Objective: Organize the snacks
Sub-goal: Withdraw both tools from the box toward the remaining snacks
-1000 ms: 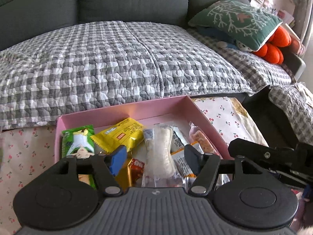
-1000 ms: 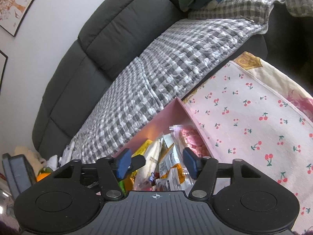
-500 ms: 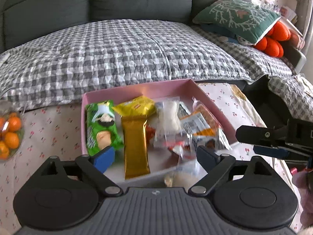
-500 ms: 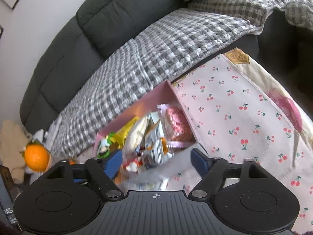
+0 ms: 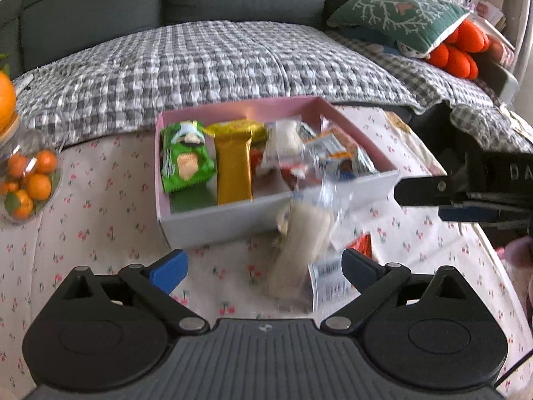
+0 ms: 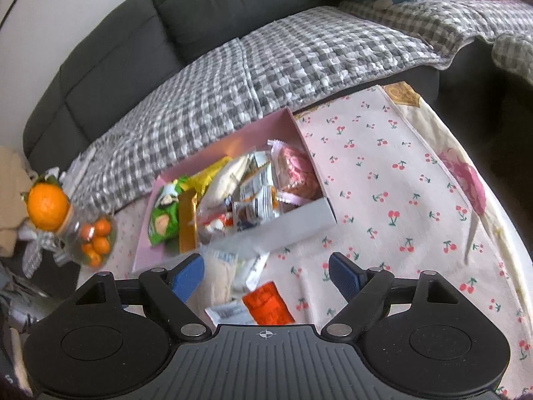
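Note:
A pink box [image 5: 240, 110] [image 6: 230, 141] on the cherry-print cloth holds several snack packs: a green pack [image 5: 185, 160], a gold bar [image 5: 233, 171], white and orange packs. A clear-wrapped pale snack [image 5: 299, 250] [image 6: 218, 280] lies on the cloth in front of the box, beside an orange pack [image 6: 268, 303] and a small white pack [image 6: 228, 311]. My left gripper [image 5: 263, 270] is open and empty, back from the box, just above the loose snacks. My right gripper [image 6: 266, 273] is open and empty over the same snacks; it shows at the right in the left wrist view [image 5: 443, 196].
A clear bag of small oranges [image 5: 28, 180] [image 6: 95, 236] sits left of the box, with a big orange [image 6: 46, 203] above it. A checked quilt [image 5: 216, 63] covers the grey sofa behind. A green cushion [image 5: 396, 13] lies at the back right.
Both grippers have pulled back from the box and opened wider. Loose snacks in front of the box have come into view.

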`<action>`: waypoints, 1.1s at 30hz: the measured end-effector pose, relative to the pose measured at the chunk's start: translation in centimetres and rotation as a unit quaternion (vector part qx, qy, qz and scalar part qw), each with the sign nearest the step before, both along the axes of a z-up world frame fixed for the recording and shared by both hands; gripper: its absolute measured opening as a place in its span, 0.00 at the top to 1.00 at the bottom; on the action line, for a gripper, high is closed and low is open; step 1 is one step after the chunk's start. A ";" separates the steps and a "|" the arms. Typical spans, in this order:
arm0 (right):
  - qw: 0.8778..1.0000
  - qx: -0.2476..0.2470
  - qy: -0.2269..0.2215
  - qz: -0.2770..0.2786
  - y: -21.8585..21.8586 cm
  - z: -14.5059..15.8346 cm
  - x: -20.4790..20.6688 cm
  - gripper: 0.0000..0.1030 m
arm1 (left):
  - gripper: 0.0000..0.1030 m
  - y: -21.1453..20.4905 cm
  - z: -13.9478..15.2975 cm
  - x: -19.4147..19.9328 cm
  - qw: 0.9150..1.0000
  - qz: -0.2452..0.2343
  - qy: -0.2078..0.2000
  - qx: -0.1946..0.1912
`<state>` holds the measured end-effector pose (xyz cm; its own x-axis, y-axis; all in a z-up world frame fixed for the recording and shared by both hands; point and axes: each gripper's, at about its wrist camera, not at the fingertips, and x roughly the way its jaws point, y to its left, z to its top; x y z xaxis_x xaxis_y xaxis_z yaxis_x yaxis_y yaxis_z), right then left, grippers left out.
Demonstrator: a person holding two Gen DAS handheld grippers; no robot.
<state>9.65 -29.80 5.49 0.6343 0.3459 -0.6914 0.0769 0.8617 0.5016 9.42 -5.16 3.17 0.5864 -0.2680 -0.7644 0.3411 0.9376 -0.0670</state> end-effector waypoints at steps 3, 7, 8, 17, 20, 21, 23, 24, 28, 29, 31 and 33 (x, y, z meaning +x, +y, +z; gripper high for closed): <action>1.000 -0.013 0.003 0.011 0.5 -0.2 -0.5 0.16 | 0.04 0.5 -0.8 -1.1 1.000 -0.001 0.004 -0.005; 0.999 -0.036 0.004 0.029 1.2 -0.6 -0.9 0.16 | 0.04 1.2 -1.9 -2.1 1.000 -0.003 0.012 -0.012; 0.999 -0.041 0.005 0.035 1.4 -0.8 -1.0 0.16 | 0.04 1.3 -2.0 -2.1 1.000 -0.004 0.014 -0.013; 0.995 -0.056 -0.002 0.085 2.5 -3.6 -0.8 0.16 | 0.04 1.5 -3.7 -4.2 0.996 -0.083 -0.013 -0.038; 0.994 -0.057 -0.014 0.093 2.3 -4.2 -0.5 0.16 | 0.05 1.4 -4.2 -4.8 0.993 -0.112 -0.018 -0.039; 0.994 -0.056 -0.017 0.095 2.3 -4.4 -0.3 0.16 | 0.05 1.4 -4.4 -4.9 0.992 -0.118 -0.019 -0.039; 0.993 -0.055 -0.021 0.103 2.2 -4.9 0.1 0.16 | 0.08 1.1 -4.9 -4.9 0.991 -0.128 -0.018 -0.038; 0.993 -0.052 -0.024 0.104 2.1 -5.1 0.3 0.16 | 0.10 1.0 -5.0 -5.0 0.990 -0.133 -0.018 -0.036; 0.992 -0.015 -0.037 0.117 2.1 -5.6 1.2 0.16 | 0.29 0.8 -5.4 -5.0 0.989 -0.145 -0.018 -0.026; 0.992 -0.007 -0.039 0.120 2.3 -5.6 1.4 0.16 | 0.32 0.9 -5.4 -5.0 0.989 -0.146 -0.019 -0.027; 0.991 0.003 -0.042 0.128 2.8 -5.6 1.7 0.17 | 0.39 1.0 -5.4 -5.0 0.989 -0.146 -0.021 -0.033; 0.990 0.006 -0.041 0.136 3.5 -5.6 1.9 0.17 | 0.44 1.1 -5.4 -5.0 0.988 -0.148 -0.022 -0.035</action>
